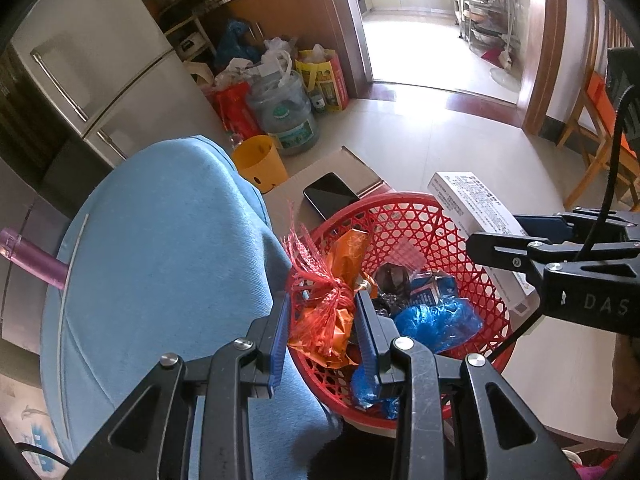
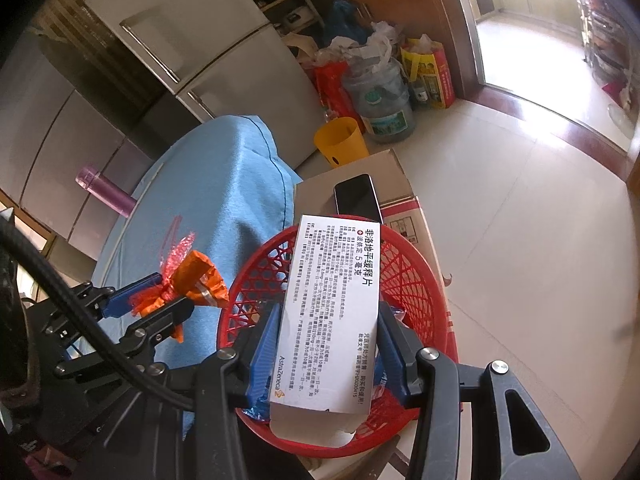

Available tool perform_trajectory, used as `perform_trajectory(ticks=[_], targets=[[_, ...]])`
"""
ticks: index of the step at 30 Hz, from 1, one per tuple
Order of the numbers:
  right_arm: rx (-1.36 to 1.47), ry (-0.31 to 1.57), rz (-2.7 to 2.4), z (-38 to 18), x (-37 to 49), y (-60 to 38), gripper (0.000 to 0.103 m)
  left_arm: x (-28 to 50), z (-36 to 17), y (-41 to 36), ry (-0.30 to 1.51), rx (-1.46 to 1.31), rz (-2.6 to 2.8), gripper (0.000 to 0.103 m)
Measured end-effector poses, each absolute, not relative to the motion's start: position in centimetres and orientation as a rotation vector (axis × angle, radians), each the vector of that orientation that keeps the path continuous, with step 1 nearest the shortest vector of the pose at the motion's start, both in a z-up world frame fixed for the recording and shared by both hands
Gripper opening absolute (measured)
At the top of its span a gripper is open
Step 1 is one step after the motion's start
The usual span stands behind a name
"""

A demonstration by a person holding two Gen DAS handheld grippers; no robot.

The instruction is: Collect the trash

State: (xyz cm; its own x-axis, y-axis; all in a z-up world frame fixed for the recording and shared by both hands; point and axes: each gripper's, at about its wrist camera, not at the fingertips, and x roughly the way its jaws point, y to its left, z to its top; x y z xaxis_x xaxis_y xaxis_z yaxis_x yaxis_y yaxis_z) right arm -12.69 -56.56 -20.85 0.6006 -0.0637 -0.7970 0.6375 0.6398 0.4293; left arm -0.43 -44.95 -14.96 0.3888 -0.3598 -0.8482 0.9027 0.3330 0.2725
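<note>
The left tongs (image 1: pixel 322 316) are clamped on a crumpled orange foil wrapper tangled with red plastic netting (image 1: pixel 326 320), holding it just over the near rim of the round red plastic lattice basket (image 1: pixel 420 232). From the right wrist view the same bundle (image 2: pixel 192 280) sits pinched between the blue pads, off to the left of the basket (image 2: pixel 404 276) and above the light blue cloth (image 2: pixel 224 184) that covers the round counter.

The right tongs (image 2: pixel 326 344) grip a white rectangular cardboard medicine box printed with black Chinese text (image 2: pixel 332 308), squeezed on its two long sides and held directly above the basket's opening. In the left wrist view this box (image 1: pixel 472 208) shows beyond the basket's far rim.

Inside the basket lie a crumpled blue plastic bag (image 1: pixel 436 320) and a dark shiny wrapper (image 1: pixel 392 280).

A black smartphone (image 1: pixel 330 196) lies face up on a brown cardboard carton (image 2: pixel 384 172) just behind the basket. A yellow plastic bucket (image 1: pixel 260 162) stands on the floor beyond.
</note>
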Motion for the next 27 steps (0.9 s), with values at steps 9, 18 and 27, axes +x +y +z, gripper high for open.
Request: perform_trajectory(ticks=[9, 18, 27], targets=[[0.797, 0.849, -0.448, -21.4, -12.5, -56.7, 0.051, -0.2, -15.7, -45.4, 0.791, 0.86, -0.943, 0.034], [0.839, 0.87, -0.429, -21.8, -12.3, -56.7, 0.052, -0.4, -15.8, -45.3, 0.793, 0.851, -0.968, 0.047], [0.812, 0.876, -0.439, -21.1, -11.7, -55.7, 0.052, -0.3, -14.3, -43.6, 0.75, 0.797, -0.974, 0.063]])
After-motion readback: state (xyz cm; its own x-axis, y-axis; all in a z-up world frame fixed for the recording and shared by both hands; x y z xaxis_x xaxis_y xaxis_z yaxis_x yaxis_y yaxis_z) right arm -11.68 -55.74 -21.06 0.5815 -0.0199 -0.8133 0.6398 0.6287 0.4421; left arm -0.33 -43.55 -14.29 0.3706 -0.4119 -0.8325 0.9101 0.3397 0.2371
